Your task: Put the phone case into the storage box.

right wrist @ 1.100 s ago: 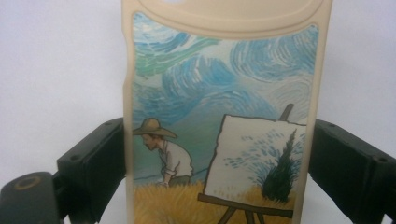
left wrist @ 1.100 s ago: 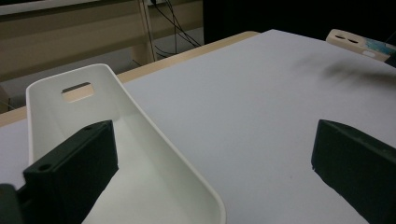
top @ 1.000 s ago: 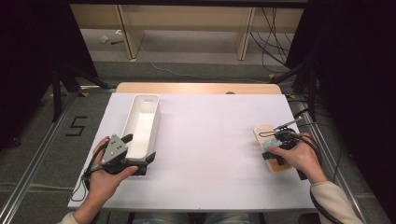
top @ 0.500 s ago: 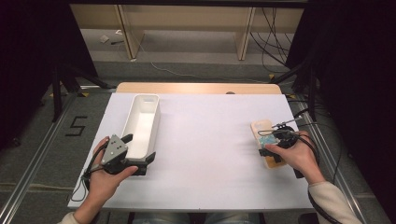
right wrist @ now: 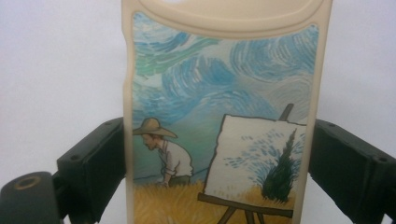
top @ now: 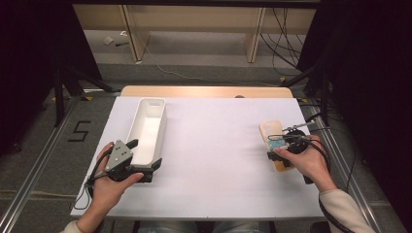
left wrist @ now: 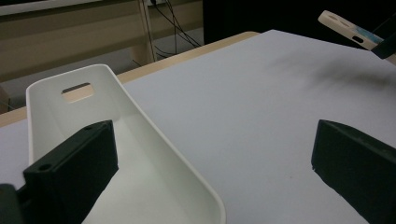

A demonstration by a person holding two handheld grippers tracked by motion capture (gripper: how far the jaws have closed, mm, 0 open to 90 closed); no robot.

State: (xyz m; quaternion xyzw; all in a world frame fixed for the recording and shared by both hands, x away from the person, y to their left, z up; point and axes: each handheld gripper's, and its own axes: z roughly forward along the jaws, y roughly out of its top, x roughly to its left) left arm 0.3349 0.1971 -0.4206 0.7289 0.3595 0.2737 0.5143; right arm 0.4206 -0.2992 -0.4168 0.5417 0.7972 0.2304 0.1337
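white tray [top: 145,130] well off to the left of the right gripper [top: 284,145], long axis running away from the person, near end between the spread jaws of the left gripper [top: 145,167]. phone case [right wrist: 219,116] clamped by its long edges in the right gripper, nearer that hand.

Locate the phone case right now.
High view: the phone case lies at the table's right edge, far from the white bin. Right gripper view: it sits between the right gripper fingers, which flank its sides.
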